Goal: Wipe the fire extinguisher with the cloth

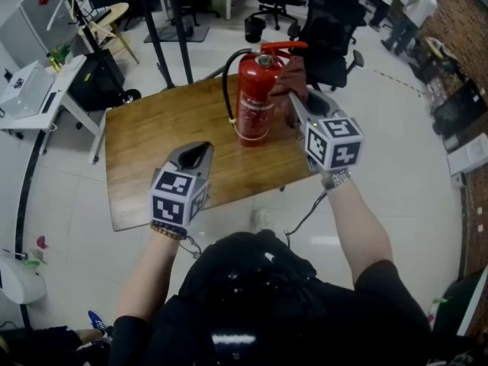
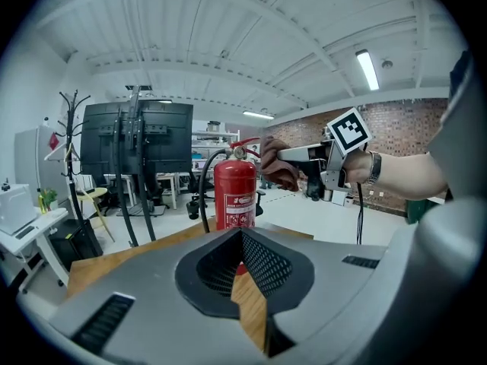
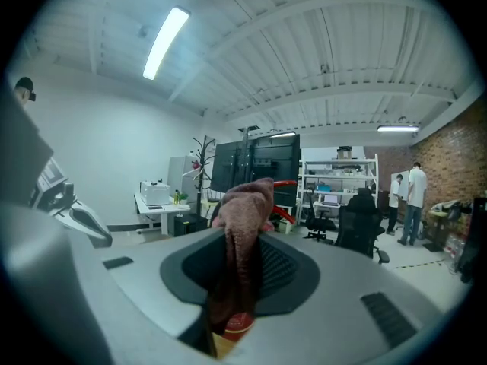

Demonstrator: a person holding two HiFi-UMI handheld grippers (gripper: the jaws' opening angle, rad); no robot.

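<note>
One red fire extinguisher (image 1: pixel 254 97) stands upright near the far edge of the wooden table (image 1: pixel 156 139). Just beside its top, the right gripper (image 1: pixel 294 101) pinches the brown cloth (image 1: pixel 290 76). The right gripper view shows that fold clamped between the jaws, hiding most of the cylinder, while the left gripper view shows cloth and valve side-on. The left gripper (image 1: pixel 195 155), jaws together on nothing, hangs over the table's near part.

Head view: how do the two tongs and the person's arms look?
Both the left tongs and the right tongs have grey bodies with black textured pads inside. Each carries a white cube with black square markers. A thin dark cable hangs from the right one. The person wears a black short-sleeved shirt, a beaded bracelet on the left wrist and a metal watch on the right.
</note>
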